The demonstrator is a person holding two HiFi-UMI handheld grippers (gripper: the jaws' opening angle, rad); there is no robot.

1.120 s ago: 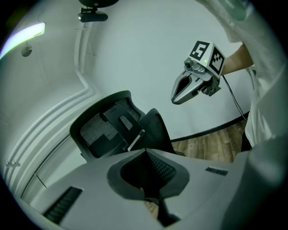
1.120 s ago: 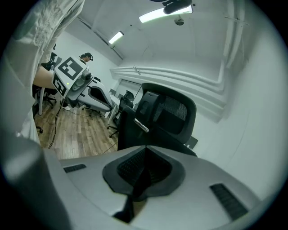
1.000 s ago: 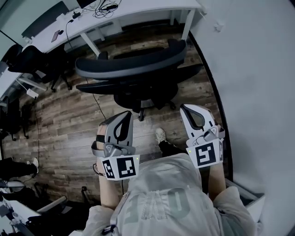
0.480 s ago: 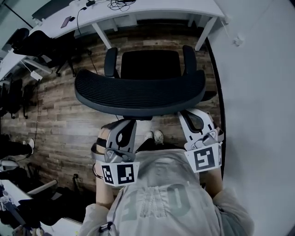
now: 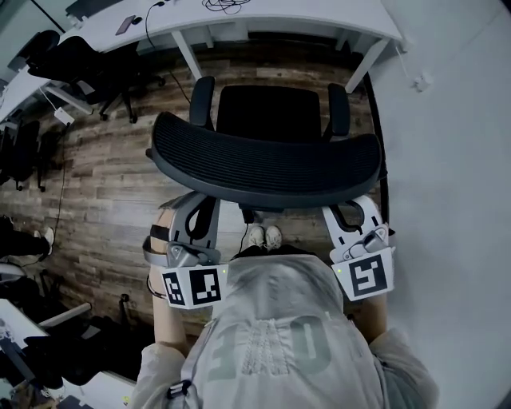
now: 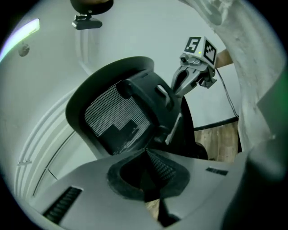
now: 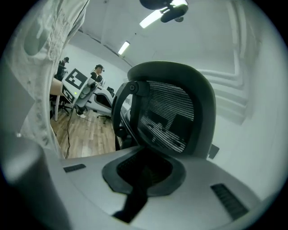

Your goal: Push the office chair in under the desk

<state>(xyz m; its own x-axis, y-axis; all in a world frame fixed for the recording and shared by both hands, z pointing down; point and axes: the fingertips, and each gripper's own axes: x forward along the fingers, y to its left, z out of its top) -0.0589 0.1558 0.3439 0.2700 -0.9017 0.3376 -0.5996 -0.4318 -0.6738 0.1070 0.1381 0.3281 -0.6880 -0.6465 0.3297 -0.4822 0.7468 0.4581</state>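
Chair [image 5: 269, 116] faces the desk [image 5: 303, 14] (backrest [image 5: 267, 164] spans left-right).

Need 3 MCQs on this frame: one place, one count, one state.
1. Where are the left gripper and right gripper?
A. behind the backrest
B. ahead of it
C. resting on top of it

2. How many armrests does the chair show?
A. one
B. two
C. none

3. How do both grippers' fingers stand?
A. wide apart
B. shut on the backrest
C. shut, nothing between

Key:
1 A: the head view has both on the person's side of the backrest.
2 B: one stands at each side of the seat.
3 C: each gripper view shows its fingers together, with the backrest ahead of them.
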